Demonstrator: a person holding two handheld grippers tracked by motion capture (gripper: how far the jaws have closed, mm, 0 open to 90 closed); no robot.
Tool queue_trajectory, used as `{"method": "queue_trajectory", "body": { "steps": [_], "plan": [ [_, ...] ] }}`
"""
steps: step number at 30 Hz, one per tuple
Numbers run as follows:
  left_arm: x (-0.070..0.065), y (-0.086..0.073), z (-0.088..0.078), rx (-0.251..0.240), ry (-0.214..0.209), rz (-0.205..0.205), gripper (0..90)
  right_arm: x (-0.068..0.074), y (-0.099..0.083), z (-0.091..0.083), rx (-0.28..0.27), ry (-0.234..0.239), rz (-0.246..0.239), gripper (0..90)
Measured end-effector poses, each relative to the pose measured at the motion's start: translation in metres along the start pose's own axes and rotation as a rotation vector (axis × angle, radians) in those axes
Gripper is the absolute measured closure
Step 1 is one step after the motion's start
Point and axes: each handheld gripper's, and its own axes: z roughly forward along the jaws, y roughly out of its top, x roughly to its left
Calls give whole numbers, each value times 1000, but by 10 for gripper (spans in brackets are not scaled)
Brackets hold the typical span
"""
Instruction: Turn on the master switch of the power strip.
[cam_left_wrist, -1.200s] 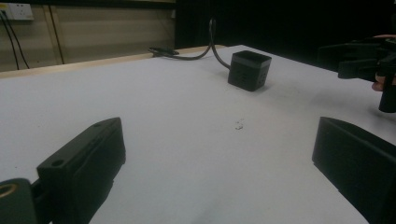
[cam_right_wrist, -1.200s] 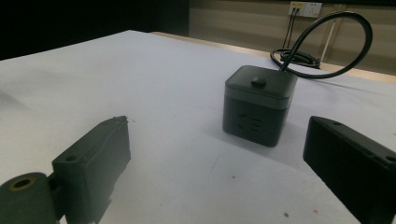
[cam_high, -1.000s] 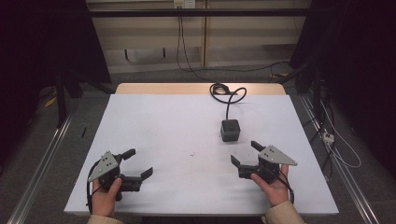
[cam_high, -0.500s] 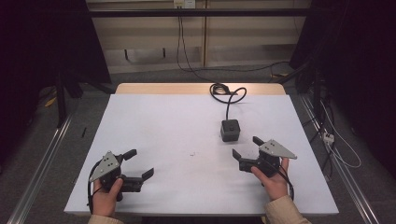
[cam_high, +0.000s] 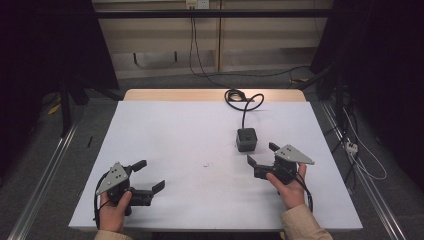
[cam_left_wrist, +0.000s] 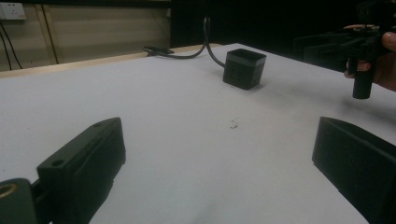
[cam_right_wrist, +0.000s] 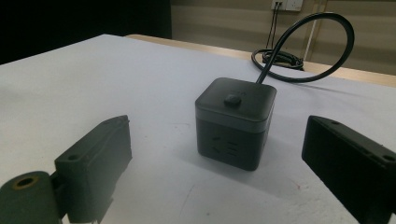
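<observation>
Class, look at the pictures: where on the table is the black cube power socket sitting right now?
In the high view, the cube power socket stands right of the table's centre, just beyond the open right hand-held gripper, its cable looping to the far edge.

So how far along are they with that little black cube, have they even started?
Nothing looks done yet: the black cube sits untouched on the white table, its cable trailing off the far edge. In hand: nothing. The right gripper is close to the cube, jaws open and pointed at it, while the left gripper waits open near the front edge. Grabbing the cube, and whatever follows, is left.
</observation>
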Motion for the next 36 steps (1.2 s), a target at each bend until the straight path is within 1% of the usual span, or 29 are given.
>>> {"method": "queue_trajectory", "body": {
  "steps": [6, 16, 20, 23, 27, 36],
  "plan": [
    [0, 0, 0, -1, -1, -2, 24, 0, 3, 6, -1, -4, -3, 82],
    [0, 0, 0, -2, -3, -4, 24, -2, 5, 11, -6, -2, 4, 86],
    [0, 0, 0, 1, -4, 2, 24, -1, 6, 12, -1, 1, 4, 85],
    [0, 0, 0, 0, -1, -2, 24, 0, 8, 14, 2, 8, -1, 84],
    [0, 0, 0, 2, -5, 1, 24, 1, 9, 17, 2, 9, -7, 84],
    [0, 0, 0, -2, -2, -2, 24, 0, 11, 24, 1, 16, 9, 82]
  ]
}}
